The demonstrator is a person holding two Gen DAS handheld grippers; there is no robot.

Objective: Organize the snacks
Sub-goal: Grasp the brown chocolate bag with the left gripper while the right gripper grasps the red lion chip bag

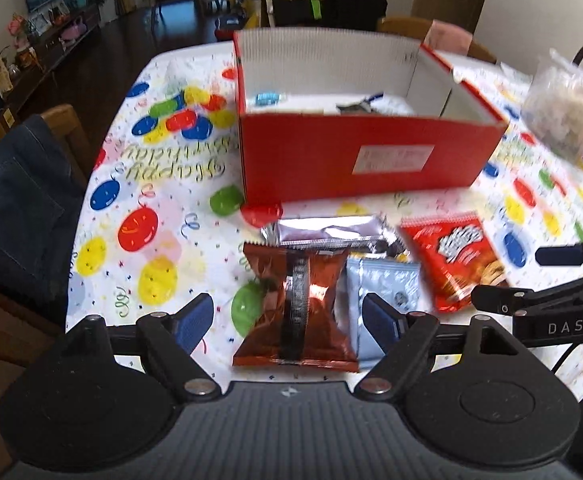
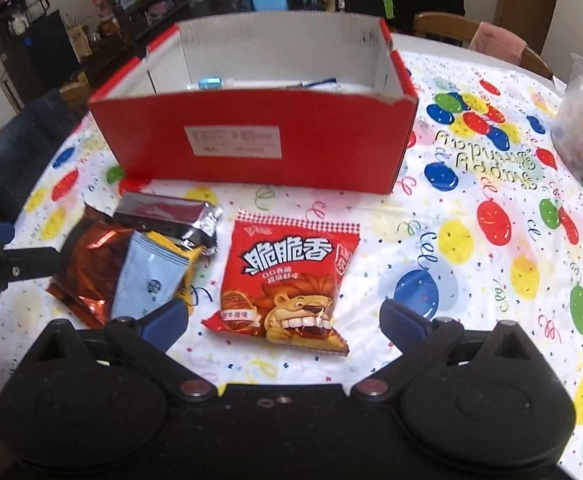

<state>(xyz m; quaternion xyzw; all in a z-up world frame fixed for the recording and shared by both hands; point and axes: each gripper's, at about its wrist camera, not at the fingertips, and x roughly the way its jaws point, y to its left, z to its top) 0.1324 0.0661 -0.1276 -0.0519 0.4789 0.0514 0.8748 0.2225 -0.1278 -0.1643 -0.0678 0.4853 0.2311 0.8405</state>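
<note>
Left gripper (image 1: pixel 287 312) spreads wide around a crinkled copper-foil snack packet (image 1: pixel 295 308) lying on the balloon-print bench (image 1: pixel 139 184), before an open red cardboard box (image 1: pixel 355 156). Right gripper (image 2: pixel 283 320), fingers likewise parted, holds nothing; a red lion-printed snack bag (image 2: pixel 287 280) lies flat between them.

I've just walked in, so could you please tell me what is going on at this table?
A person is sorting snacks with two hand-held grippers, both open and holding nothing. The left gripper straddles a copper bag, and the right gripper is lined up on the red lion bag. A blue packet and a silver packet lie beside the copper bag. All four are on the tablecloth in front of the red box, which already holds a few items.
</note>
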